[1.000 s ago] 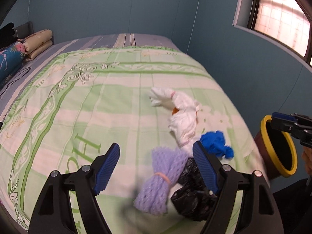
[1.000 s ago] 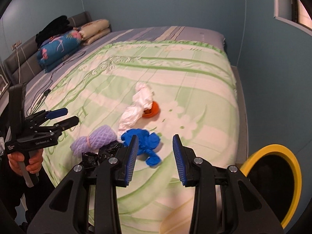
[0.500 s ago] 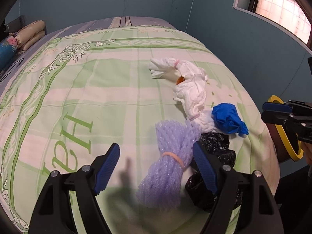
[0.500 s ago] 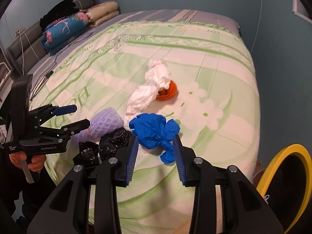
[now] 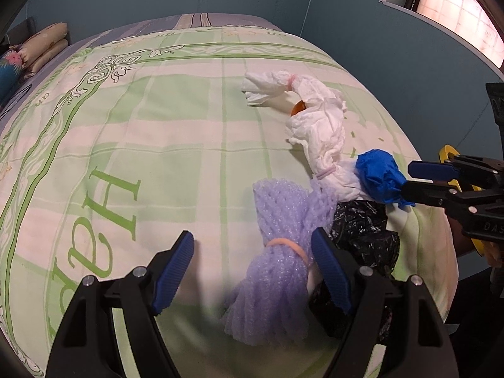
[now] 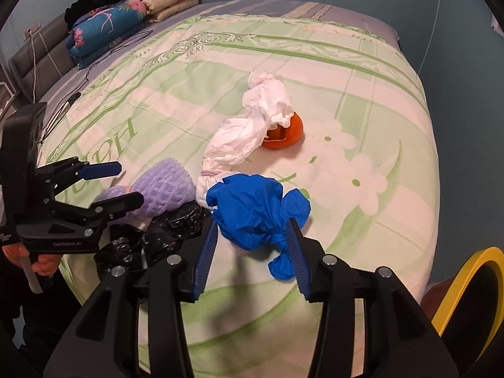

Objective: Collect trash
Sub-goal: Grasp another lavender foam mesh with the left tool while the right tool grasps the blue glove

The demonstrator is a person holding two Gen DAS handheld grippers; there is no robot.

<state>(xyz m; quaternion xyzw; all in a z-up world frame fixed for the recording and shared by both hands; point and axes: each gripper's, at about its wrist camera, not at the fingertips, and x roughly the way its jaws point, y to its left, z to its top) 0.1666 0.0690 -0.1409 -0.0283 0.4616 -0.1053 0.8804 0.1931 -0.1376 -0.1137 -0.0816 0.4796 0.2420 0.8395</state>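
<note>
Trash lies on the green bedspread (image 5: 157, 163). A purple foam net bundle (image 5: 277, 252) with an orange band sits between the jaws of my open left gripper (image 5: 252, 271); it also shows in the right wrist view (image 6: 167, 189). A blue crumpled wad (image 6: 255, 211) lies between the jaws of my open right gripper (image 6: 252, 252), not squeezed; it also shows in the left wrist view (image 5: 379, 174). A black plastic bag (image 6: 163, 233) lies beside them. A white twisted tissue bundle (image 6: 252, 132) and an orange peel (image 6: 283, 132) lie farther back.
A yellow-rimmed dark bin (image 6: 466, 299) stands on the floor off the bed's right corner. Folded blankets and pillows (image 6: 110, 25) lie at the head of the bed, with a cable (image 6: 94, 72) trailing nearby. A blue wall (image 5: 378, 47) runs along the bed.
Both grippers have moved in toward the trash. The left now straddles the purple net bundle and the right now straddles the blue wad.
</note>
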